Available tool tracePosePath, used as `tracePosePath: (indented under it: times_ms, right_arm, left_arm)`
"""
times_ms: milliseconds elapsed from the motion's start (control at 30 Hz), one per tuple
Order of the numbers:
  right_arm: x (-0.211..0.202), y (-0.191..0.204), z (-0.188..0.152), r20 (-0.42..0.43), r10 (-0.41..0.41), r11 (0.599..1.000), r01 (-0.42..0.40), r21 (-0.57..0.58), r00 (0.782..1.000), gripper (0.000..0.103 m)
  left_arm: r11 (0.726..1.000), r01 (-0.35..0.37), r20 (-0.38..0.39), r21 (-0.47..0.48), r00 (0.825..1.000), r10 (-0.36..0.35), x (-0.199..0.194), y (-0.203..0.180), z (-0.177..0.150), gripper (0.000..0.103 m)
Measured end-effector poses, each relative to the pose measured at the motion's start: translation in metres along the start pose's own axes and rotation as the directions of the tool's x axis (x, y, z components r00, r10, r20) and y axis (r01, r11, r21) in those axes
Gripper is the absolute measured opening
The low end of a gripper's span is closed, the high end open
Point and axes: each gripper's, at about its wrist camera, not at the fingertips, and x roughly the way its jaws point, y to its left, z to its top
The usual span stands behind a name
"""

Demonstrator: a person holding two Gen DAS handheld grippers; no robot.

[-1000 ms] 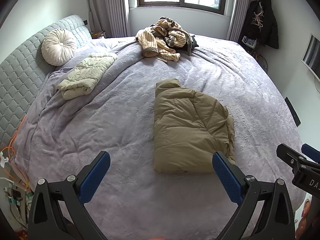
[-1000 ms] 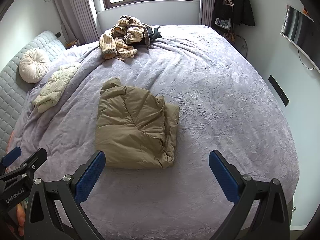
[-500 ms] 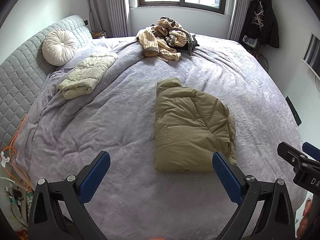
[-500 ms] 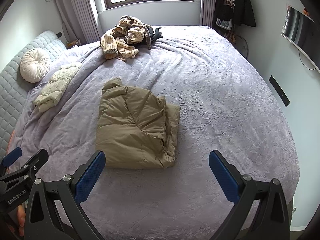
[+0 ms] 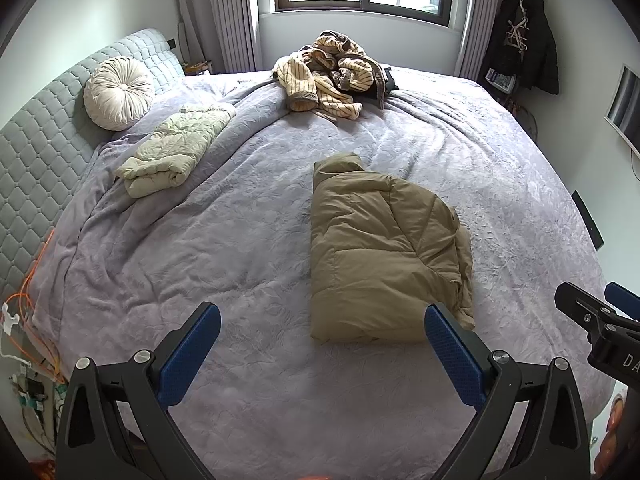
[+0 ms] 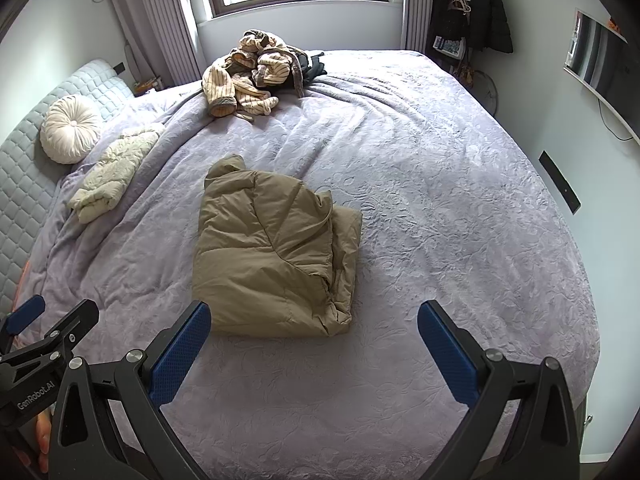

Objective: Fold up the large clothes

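Still folded jacket [image 5: 384,248] (both tongs [image 5: 322,354] apart).

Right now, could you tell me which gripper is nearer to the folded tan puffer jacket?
Hard to call, perhaps the left. The left gripper hangs open with its right finger overlapping the tan puffer jacket; the right gripper hangs open with its left finger at the jacket's near-left corner.
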Motion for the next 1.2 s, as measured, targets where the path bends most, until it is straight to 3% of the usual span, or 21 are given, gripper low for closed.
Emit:
tracePosePath:
  times_ms: [1200]
  right_arm:
    - [-0.0007,0.0014,0.0003,-0.008,0.004,1.000,-0.004,0.003,1.000,0.103]
  left_arm:
    - [1.000,0.000,-0.005,0.004,1.000,0.000,0.0020,-0.0001,0.0022,0.102]
